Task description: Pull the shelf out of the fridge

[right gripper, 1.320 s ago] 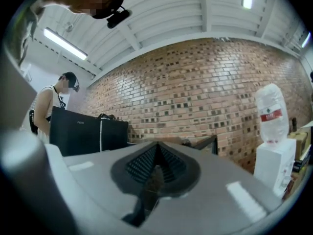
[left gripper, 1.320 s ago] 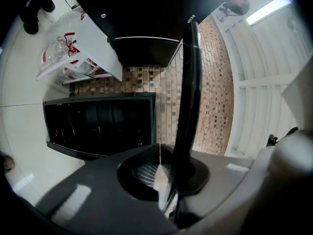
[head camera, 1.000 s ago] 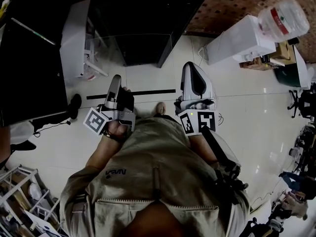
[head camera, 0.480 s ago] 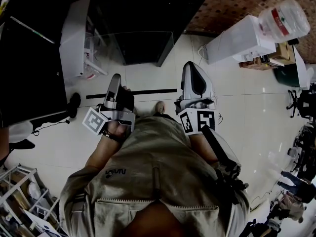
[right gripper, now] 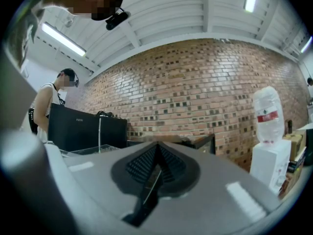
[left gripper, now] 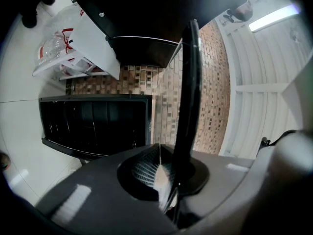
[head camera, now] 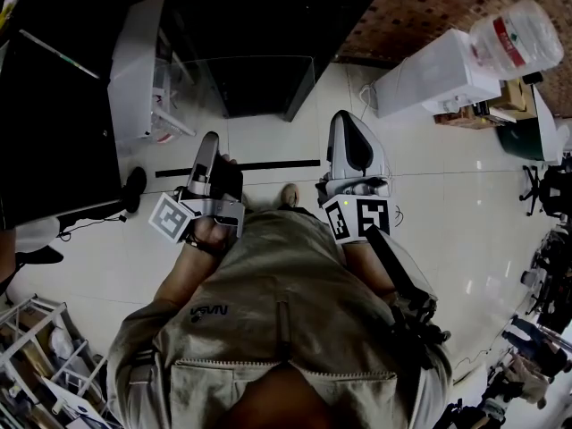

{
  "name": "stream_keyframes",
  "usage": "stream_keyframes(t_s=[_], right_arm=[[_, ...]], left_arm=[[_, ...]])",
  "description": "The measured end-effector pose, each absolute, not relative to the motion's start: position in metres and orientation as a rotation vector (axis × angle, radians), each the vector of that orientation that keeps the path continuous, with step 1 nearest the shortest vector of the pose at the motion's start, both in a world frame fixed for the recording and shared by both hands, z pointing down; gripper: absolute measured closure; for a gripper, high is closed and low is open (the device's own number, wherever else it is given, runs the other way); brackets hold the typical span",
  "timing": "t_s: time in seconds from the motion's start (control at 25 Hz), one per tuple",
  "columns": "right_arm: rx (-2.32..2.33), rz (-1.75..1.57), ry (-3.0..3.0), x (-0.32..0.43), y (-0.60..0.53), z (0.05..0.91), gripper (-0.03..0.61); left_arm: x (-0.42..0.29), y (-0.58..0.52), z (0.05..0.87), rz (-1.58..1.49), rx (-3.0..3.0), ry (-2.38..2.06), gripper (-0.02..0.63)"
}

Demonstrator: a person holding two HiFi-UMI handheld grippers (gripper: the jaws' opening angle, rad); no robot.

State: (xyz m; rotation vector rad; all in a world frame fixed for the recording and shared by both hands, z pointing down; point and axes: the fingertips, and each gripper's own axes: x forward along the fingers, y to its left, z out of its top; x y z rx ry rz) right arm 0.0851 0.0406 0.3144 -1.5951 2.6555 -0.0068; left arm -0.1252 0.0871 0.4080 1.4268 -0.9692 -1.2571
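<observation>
Head view: the left hand-held gripper [head camera: 210, 143] is clamped on the edge of the glass shelf [head camera: 257, 77], which is out in front of the black fridge [head camera: 259, 12], beside its open white door [head camera: 134, 65]. Right of the fridge's front, the right hand-held gripper [head camera: 347, 128] has its jaws pressed together, empty.

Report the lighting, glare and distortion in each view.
Head view: dim, fridge interior nearly black, glossy floor shows soft glare. Left gripper view: black vignette corners, strong fisheye bows the dark shelf edge; ceiling light blown out. Right gripper view: evenly lit, brick wall curves, close foreground soft.
</observation>
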Motion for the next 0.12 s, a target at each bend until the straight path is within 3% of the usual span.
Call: stream_keyframes(t_s=[0.12], right_arm=[[-1.591,-0.013,2.656,0.0881,0.039,0.3134,0.578]], left_arm=[[-0.1217,0.0855,0.4063,-1.258,1.427,-0.966,0.589]])
